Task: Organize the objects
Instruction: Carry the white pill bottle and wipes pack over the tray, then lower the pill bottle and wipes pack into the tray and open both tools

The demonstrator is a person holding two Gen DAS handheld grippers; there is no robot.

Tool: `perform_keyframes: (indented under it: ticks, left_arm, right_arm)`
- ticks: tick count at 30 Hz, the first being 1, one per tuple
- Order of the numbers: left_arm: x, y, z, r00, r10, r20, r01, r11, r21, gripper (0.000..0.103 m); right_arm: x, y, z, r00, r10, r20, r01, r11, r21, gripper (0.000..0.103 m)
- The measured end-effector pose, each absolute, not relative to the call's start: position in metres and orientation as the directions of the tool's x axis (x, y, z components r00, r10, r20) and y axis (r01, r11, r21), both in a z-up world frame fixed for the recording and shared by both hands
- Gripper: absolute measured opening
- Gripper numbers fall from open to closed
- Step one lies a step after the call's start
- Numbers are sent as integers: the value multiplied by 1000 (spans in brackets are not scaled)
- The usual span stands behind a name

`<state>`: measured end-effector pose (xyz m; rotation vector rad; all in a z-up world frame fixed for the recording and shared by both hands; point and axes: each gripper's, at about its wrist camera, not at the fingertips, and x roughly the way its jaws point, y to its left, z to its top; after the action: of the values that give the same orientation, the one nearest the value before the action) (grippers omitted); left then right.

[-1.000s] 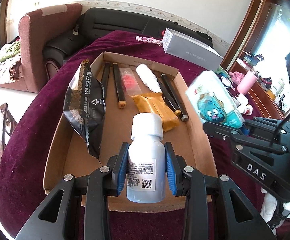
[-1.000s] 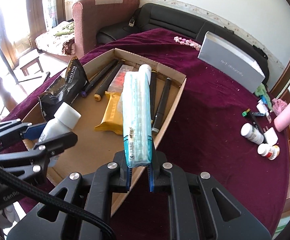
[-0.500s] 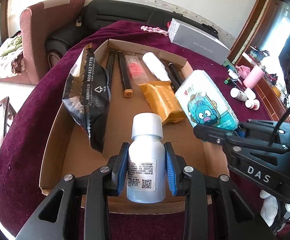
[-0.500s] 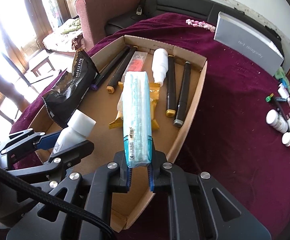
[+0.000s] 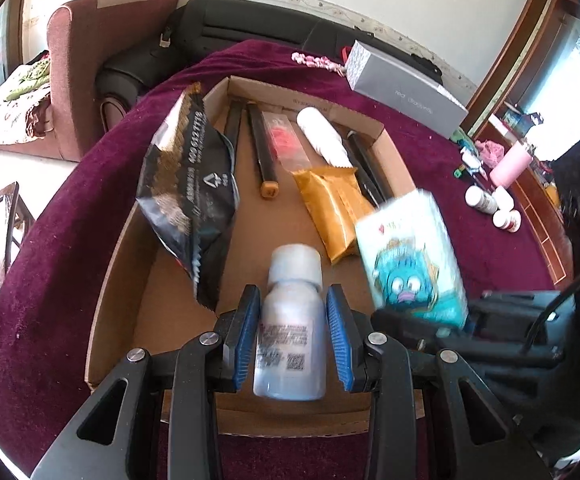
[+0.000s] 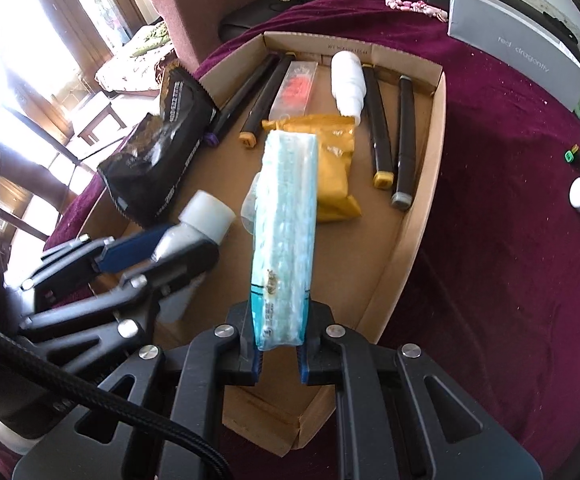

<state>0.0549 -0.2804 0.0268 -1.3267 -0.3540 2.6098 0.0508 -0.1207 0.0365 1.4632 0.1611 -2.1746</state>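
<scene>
My left gripper (image 5: 293,334) is shut on a small white bottle (image 5: 292,332) with a white cap, held over the near end of a shallow cardboard tray (image 5: 117,256). My right gripper (image 6: 278,356) is shut on a teal tissue pack (image 6: 285,236), held upright over the tray's (image 6: 430,184) near right part. The tissue pack (image 5: 412,256) shows in the left wrist view just right of the bottle. The left gripper (image 6: 149,248) with the bottle (image 6: 205,216) shows at the left of the right wrist view.
The tray holds a black snack bag (image 5: 189,184), dark markers (image 5: 261,152), a clear red-filled case (image 5: 285,140), a white bottle (image 5: 322,136) and a yellow packet (image 5: 334,200). On the maroon cloth (image 6: 502,240) lie a grey box (image 5: 406,88), pill bottles (image 5: 490,204) and a pink cup (image 5: 512,164).
Both grippers have moved forward over the tray with their loads. The tissue pack has come in over the tray's right wall, closer to the bottle.
</scene>
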Motion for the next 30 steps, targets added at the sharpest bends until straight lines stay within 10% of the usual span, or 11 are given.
perform_keyframes:
  ticks: [12, 22, 30]
  left_arm:
    - [58, -289, 40, -627, 285, -726, -32, -940, -341, 32]
    - [66, -304, 53, -670, 316, -672, -14, -910, -414, 46]
    - [73, -308, 60, -680, 327, -656, -10, -899, -437, 48]
  right_arm:
    - [54, -121, 27, -262, -340, -903, 460, -867, 193, 12]
    - [61, -122, 35, -271, -347, -898, 467, -863, 193, 52]
    - [76, -109, 46, -270, -391, -880, 480, -847, 229, 52]
